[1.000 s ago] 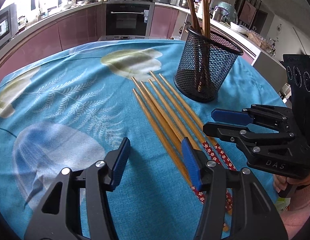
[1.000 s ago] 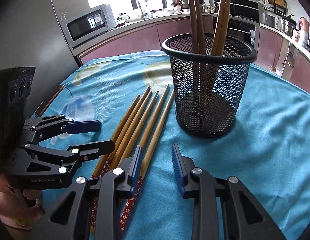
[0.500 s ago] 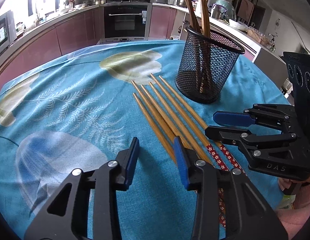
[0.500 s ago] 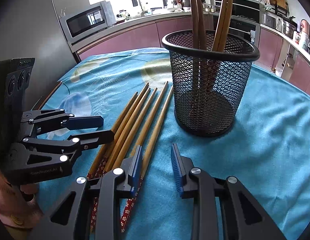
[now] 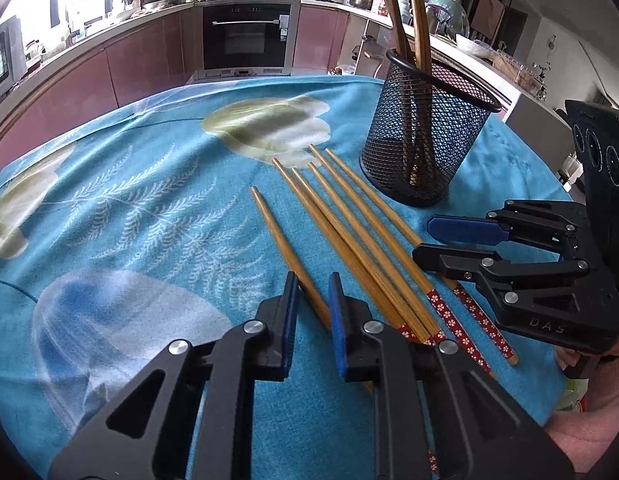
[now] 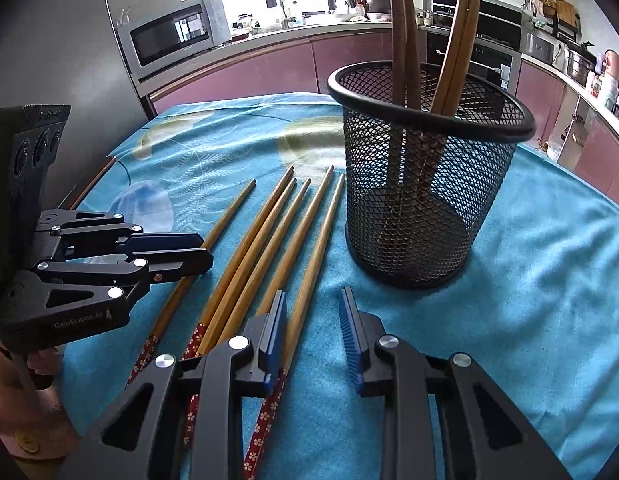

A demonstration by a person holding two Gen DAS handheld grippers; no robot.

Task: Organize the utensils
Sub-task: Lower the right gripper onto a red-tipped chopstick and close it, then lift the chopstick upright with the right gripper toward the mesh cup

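Note:
Several bamboo chopsticks (image 5: 349,224) (image 6: 277,232) with red flowered ends lie side by side on the blue tablecloth. One chopstick (image 5: 277,236) (image 6: 229,216) lies apart to their left. My left gripper (image 5: 312,300) (image 6: 203,249) straddles it. The jaws are closing and a narrow gap still shows beside the stick. A black mesh basket (image 5: 421,152) (image 6: 421,200) behind holds upright chopsticks (image 5: 413,20) (image 6: 457,40). My right gripper (image 6: 313,312) (image 5: 423,240) stands open over the rightmost chopstick, which runs along its left pad.
The blue flowered tablecloth (image 5: 149,208) covers a round table whose edges fall away on all sides. A thin brown stick (image 6: 93,180) lies at the far left edge. Pink kitchen cabinets, an oven (image 5: 245,40) and a microwave (image 6: 173,36) surround the table.
My left gripper's jaws have narrowed from wide to close around the leftmost chopstick. That chopstick has slid left, away from the others. The right gripper has hardly moved.

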